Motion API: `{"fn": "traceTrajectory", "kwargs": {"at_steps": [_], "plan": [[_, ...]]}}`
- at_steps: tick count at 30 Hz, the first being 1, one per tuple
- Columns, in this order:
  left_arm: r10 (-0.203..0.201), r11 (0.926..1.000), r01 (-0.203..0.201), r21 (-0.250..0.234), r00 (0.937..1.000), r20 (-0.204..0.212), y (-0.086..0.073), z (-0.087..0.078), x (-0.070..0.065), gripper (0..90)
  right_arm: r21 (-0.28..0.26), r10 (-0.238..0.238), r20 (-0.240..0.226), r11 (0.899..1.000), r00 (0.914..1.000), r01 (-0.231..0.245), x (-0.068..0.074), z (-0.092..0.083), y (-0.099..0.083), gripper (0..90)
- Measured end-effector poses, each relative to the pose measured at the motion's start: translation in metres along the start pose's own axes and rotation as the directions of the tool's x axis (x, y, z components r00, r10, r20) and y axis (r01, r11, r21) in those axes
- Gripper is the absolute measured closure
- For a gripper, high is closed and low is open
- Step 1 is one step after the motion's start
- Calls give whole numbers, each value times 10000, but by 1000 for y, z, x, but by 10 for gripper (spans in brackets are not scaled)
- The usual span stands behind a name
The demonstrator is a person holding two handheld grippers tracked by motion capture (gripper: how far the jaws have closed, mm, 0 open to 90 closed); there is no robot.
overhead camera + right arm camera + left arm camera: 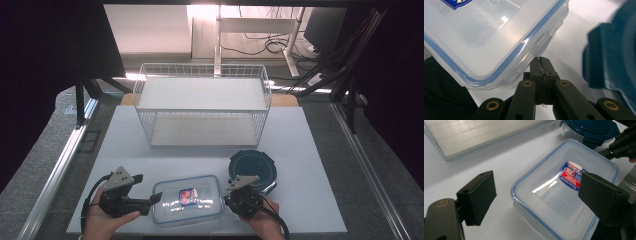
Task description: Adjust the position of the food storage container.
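A clear rectangular container [187, 200] with a blue-sealed lid and a red-and-blue label lies at the table's near edge. My left gripper [155, 199] is at its left end. Its jaws are open wide in the left gripper view, one to each side of the container's [559, 195] near corner and not touching it. My right gripper [226, 196] is at the container's right end. In the right gripper view its jaws are shut together with nothing between them, the tips [540, 61] right at a side clip of the container [486, 37].
A round container with a dark teal lid [252, 170] stands just behind the right gripper. A white wire basket [200, 67] with a flat shelf sits across the middle of the white table board [310, 150]. Dark frame struts flank the table.
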State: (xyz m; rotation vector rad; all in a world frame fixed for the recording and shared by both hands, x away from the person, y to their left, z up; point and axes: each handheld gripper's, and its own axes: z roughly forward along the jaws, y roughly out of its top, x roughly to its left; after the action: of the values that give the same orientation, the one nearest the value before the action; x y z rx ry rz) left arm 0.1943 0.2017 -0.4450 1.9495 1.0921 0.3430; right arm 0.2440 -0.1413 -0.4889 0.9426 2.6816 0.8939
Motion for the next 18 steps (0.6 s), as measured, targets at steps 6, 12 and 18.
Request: {"fn": "traceTrajectory", "kwargs": {"at_steps": [6,12,18], "plan": [[-260,9997,260,-16,9995,-164,-1,-2,9,156,24,-99,-201,9999,9997,99,6,6,7,890],[-473,9989,472,-69,9987,-180,-2,-4,16,156,6,-186,-474,9998,9987,187,12,12,13,890],[-591,9982,589,-57,9980,-210,-5,-4,20,156,74,-537,-628,9985,9966,543,21,15,17,890]]}}
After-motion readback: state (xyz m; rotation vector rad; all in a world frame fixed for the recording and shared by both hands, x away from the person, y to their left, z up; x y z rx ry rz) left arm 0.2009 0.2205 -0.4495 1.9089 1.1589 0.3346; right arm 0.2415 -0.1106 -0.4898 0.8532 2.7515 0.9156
